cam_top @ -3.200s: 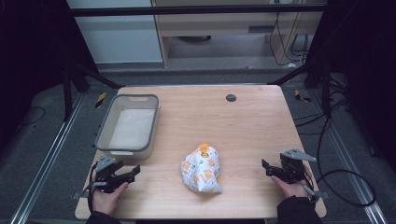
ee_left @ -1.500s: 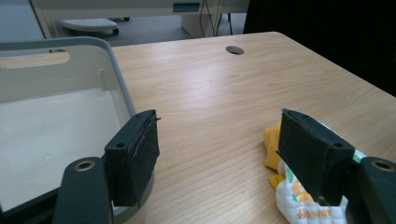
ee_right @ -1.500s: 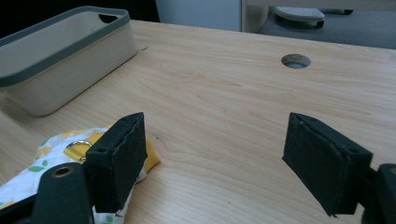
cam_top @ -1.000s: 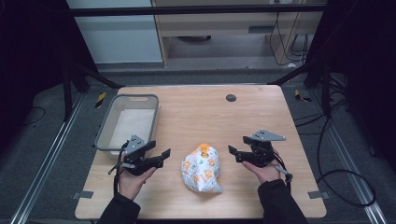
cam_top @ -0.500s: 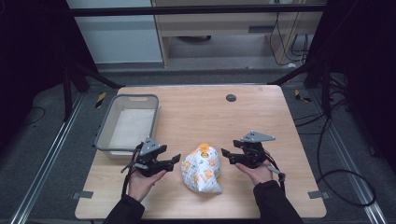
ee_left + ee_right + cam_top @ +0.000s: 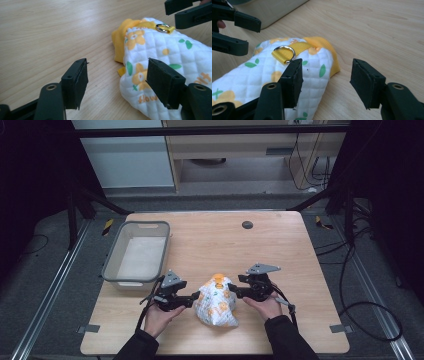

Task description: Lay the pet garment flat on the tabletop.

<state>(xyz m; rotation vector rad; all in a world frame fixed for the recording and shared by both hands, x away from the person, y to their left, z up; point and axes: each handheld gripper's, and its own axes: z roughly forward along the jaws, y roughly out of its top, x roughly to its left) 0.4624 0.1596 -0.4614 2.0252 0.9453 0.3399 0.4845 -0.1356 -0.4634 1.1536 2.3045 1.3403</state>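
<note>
— How do the hands sit?

— Both reach in low from the near edge. The left tongs [image 6: 194, 297] and the right tongs [image 6: 234, 291] flank the quilted pouch [image 6: 216, 301] from either side, each with its jaws apart and clamped on nothing.

— Any writing?

— Orange letters on the white fabric read "flow" (the rest runs out of sight), among yellow flowers and green leaves. A metal ring [image 6: 284, 53] hangs on a yellow strap.

— And around it?

— The pouch lies on the pale wooden tabletop [image 6: 280, 250], toward the near edge. A grey bin [image 6: 113, 265] stands at the left, a dark round disc [image 6: 247, 224] near the far edge. Cables [image 6: 367, 285] trail over the floor.
</note>
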